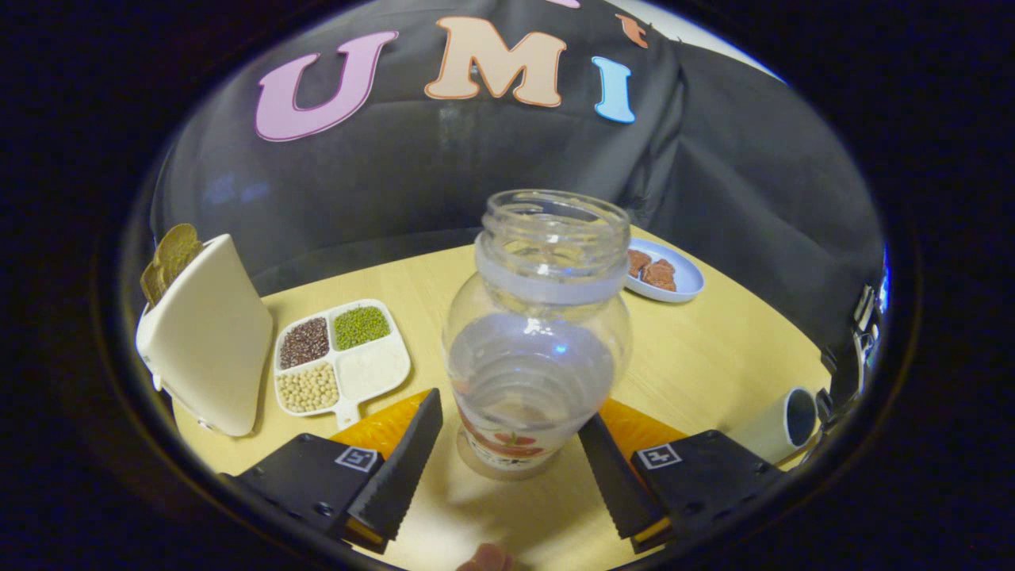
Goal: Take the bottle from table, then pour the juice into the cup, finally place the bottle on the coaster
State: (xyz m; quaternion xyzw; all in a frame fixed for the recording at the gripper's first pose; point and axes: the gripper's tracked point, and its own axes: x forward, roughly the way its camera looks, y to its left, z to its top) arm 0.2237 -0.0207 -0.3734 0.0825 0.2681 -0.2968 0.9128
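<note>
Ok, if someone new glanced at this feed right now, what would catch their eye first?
The open clear bottle, standing upright between the open gripper's fingers, neither finger touching it. Next, the white toaster beyond the fingers beside a four-part tray of beans and grains, then the cup on the opposite side.

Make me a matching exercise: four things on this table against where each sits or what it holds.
1. bottle
2. divided tray
3. blue plate
4. cup

a. lying on its side, beyond the right finger
b. holds brown snacks, behind the bottle
c. upright, uncapped, between the open gripper's fingers
d. holds beans and grains, beside the white toaster

Pairs: 1-c, 2-d, 3-b, 4-a
</note>
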